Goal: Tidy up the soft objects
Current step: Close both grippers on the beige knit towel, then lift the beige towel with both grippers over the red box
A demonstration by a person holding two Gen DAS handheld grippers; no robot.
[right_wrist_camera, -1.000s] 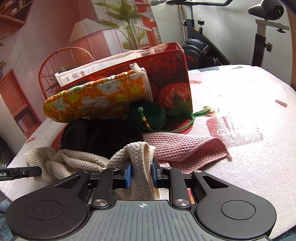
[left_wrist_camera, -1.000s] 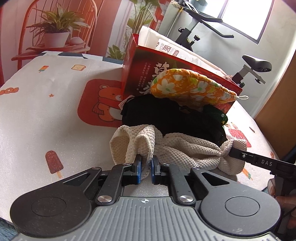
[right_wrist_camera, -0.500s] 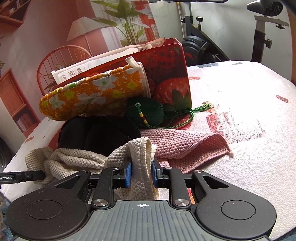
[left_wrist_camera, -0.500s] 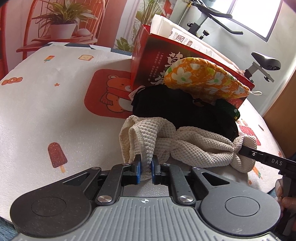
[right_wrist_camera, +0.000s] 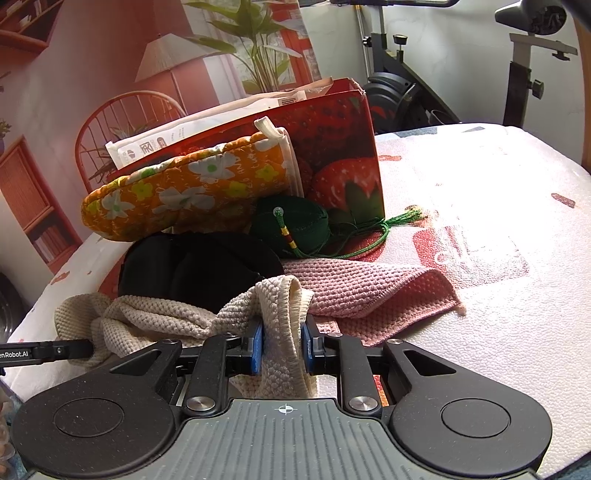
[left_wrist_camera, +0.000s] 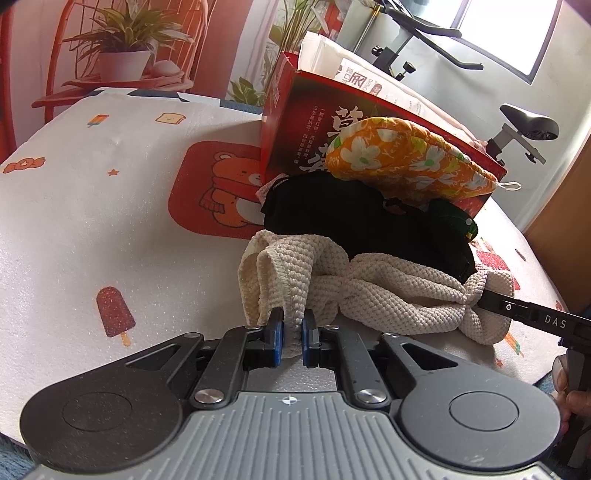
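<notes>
While left view hides it, right shows pink cloth (right_wrist_camera: 373, 291) — beside cream cloth (right_wrist_camera: 280, 325).

Both pictures are bright with daylight. In the left view, light comes from a window (left_wrist_camera: 517, 33) at the top right. In the right view, the sun makes a white glare on the table (right_wrist_camera: 480, 206). Both views are sharp, and the edges bend round.

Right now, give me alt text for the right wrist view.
The right gripper has its jaws shut on an end of a cream knit cloth lying on a printed table cover. Behind it sit a black pouch, a pink knit cloth, a green tasselled pouch and an orange floral mitt leaning on a red strawberry box.
</notes>
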